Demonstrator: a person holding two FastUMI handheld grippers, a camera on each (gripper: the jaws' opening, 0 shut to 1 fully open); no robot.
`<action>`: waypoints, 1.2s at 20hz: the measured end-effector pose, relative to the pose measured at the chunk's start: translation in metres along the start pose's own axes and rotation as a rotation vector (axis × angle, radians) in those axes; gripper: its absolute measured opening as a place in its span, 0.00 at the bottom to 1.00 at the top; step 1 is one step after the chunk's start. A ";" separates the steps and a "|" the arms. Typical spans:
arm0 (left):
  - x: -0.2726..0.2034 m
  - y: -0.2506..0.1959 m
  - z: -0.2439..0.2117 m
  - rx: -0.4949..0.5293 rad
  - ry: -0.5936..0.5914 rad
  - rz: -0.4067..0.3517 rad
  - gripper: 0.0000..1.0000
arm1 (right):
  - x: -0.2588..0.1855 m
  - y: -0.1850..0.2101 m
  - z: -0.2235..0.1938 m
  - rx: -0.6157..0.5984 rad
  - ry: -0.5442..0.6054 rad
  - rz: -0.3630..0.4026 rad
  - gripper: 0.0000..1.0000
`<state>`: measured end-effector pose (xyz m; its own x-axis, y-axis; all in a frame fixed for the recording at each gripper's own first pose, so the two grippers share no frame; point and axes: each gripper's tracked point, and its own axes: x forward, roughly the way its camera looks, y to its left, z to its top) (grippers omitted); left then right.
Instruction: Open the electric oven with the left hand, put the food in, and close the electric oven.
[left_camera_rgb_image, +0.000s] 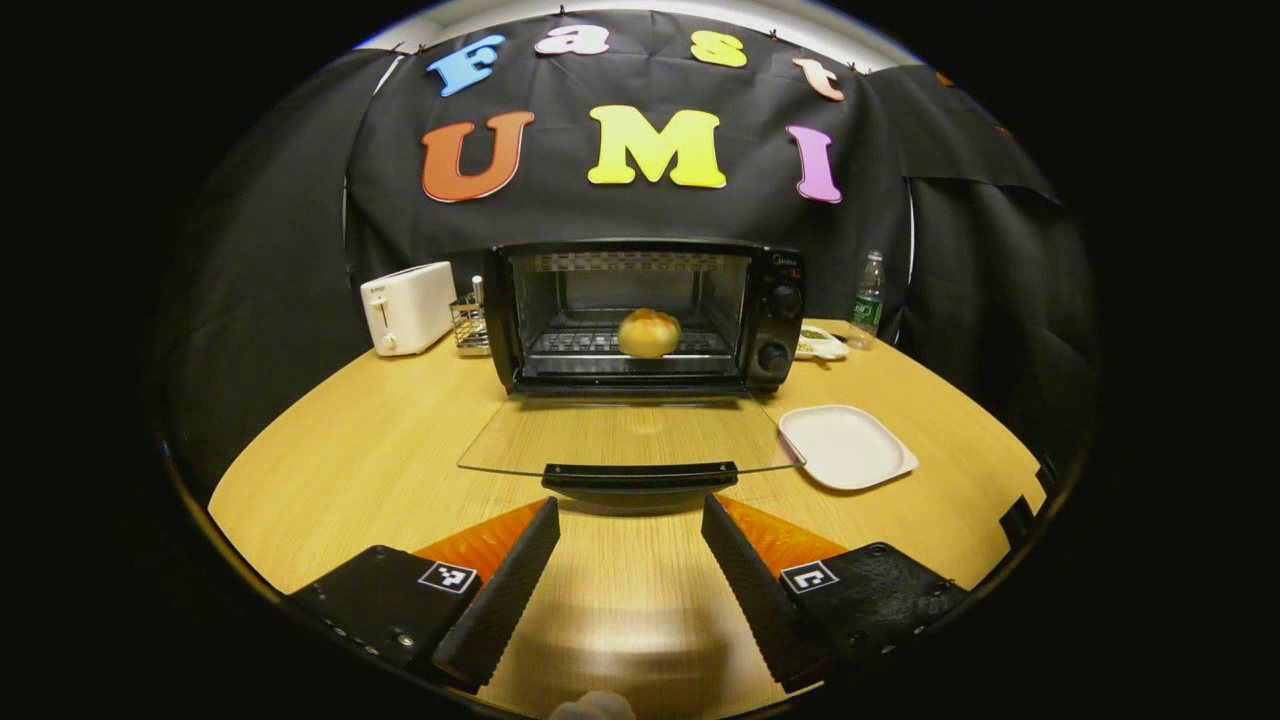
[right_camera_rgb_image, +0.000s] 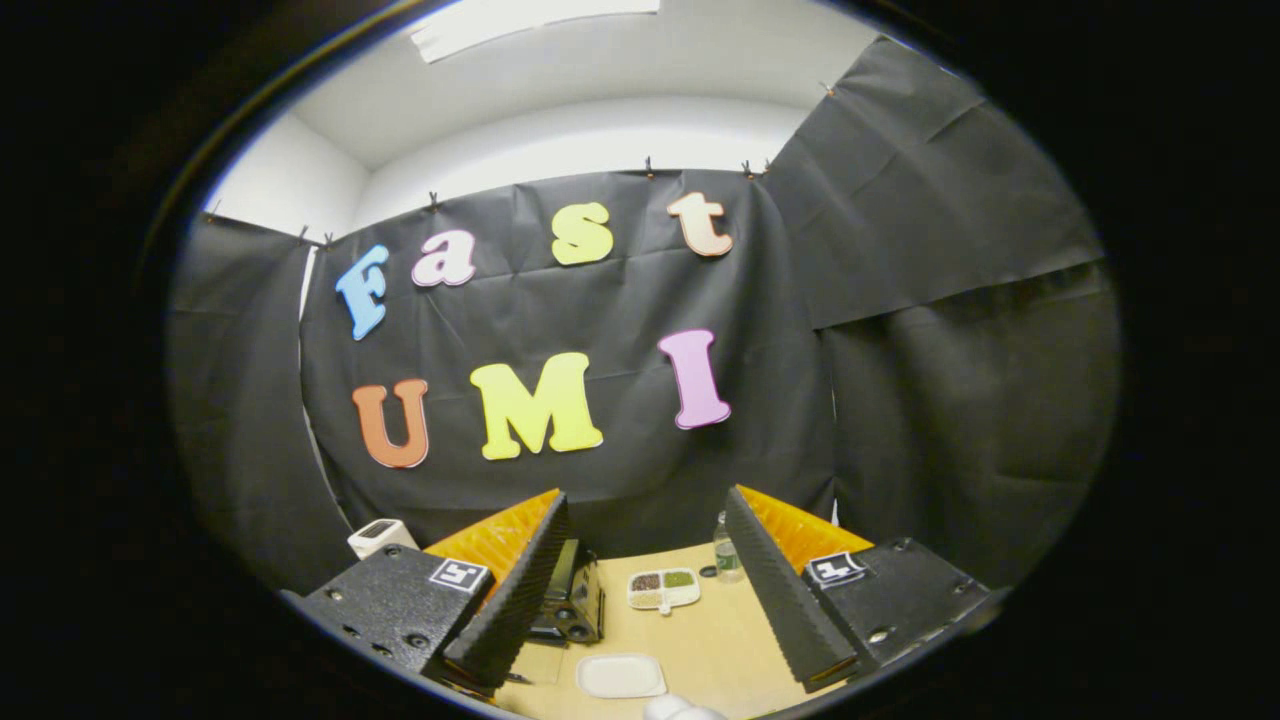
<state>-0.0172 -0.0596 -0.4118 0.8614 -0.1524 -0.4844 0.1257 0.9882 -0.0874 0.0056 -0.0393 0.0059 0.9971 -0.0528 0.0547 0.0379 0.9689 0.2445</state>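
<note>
The black electric oven (left_camera_rgb_image: 640, 315) stands at the back of the wooden table with its glass door (left_camera_rgb_image: 625, 440) folded flat down toward me. A round golden bun (left_camera_rgb_image: 649, 333) rests on the wire rack inside. My left gripper (left_camera_rgb_image: 630, 545) is open, low over the table just in front of the door's black handle (left_camera_rgb_image: 640, 476), touching nothing. In the right gripper view my right gripper (right_camera_rgb_image: 645, 590) is open and empty, held high and tilted up toward the booth wall; the oven (right_camera_rgb_image: 572, 600) shows partly behind its left finger.
An empty white square plate (left_camera_rgb_image: 845, 446) lies right of the open door. A white toaster (left_camera_rgb_image: 407, 307) and a small wire rack (left_camera_rgb_image: 468, 322) stand left of the oven. A water bottle (left_camera_rgb_image: 867, 300) and a divided snack dish (right_camera_rgb_image: 663, 589) sit at the back right.
</note>
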 end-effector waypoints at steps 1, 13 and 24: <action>0.007 -0.004 -0.006 -0.001 0.022 -0.007 0.94 | 0.002 -0.004 -0.003 0.004 0.009 -0.007 0.96; 0.052 0.005 -0.035 0.003 0.176 0.015 0.95 | 0.021 -0.019 -0.017 0.039 0.064 -0.034 0.96; 0.056 0.002 -0.016 0.034 0.120 0.007 1.00 | 0.030 -0.012 -0.026 0.026 0.091 -0.022 0.96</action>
<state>0.0238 -0.0662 -0.4534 0.7977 -0.1443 -0.5855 0.1383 0.9888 -0.0554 0.0371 -0.0464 -0.0204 0.9979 -0.0508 -0.0393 0.0595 0.9610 0.2700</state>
